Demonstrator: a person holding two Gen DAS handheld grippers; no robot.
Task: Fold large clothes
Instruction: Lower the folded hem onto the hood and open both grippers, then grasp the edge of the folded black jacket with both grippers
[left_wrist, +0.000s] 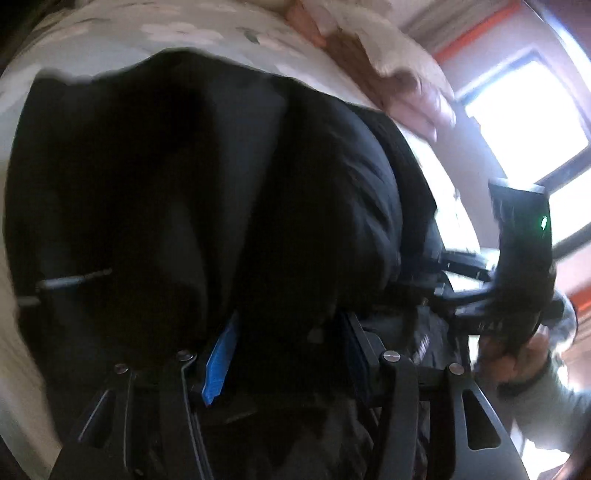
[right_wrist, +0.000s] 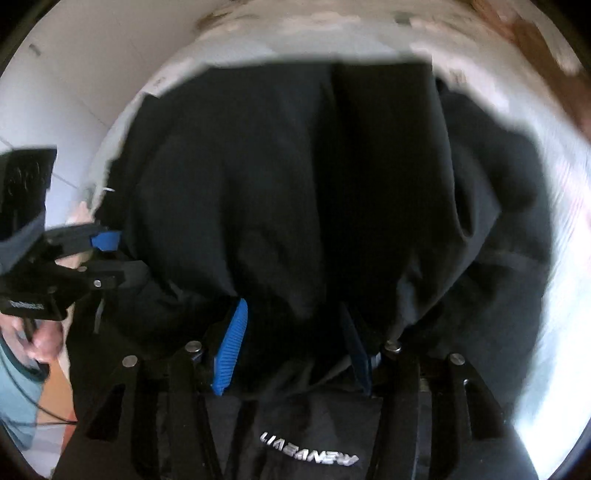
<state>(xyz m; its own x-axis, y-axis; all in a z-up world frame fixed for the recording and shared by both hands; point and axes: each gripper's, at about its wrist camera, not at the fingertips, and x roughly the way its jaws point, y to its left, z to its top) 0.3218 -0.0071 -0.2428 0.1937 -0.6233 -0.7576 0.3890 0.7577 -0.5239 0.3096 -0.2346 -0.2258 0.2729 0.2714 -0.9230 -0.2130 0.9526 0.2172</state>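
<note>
A large black garment of thick fabric (left_wrist: 192, 177) is seen spread over a pale bedsheet with a faint floral print (left_wrist: 177, 33), and it fills most of both wrist views. In the left wrist view, the left gripper (left_wrist: 284, 354) is pointed down at the cloth; its blue ribbed pads (left_wrist: 221, 362) are set apart, with dark fabric lying in the gap, but no pressing on it can be made out. In the right wrist view, the right gripper (right_wrist: 291, 350) is likewise held with its jaws parted above the garment, and a fold of the black cloth is bunched between the pads without a clear grip. White lettering (right_wrist: 308, 448) is printed on the fabric below this gripper. A bright window (left_wrist: 524, 122) is visible at the right of the left view. Both pictures are blurred.
</note>
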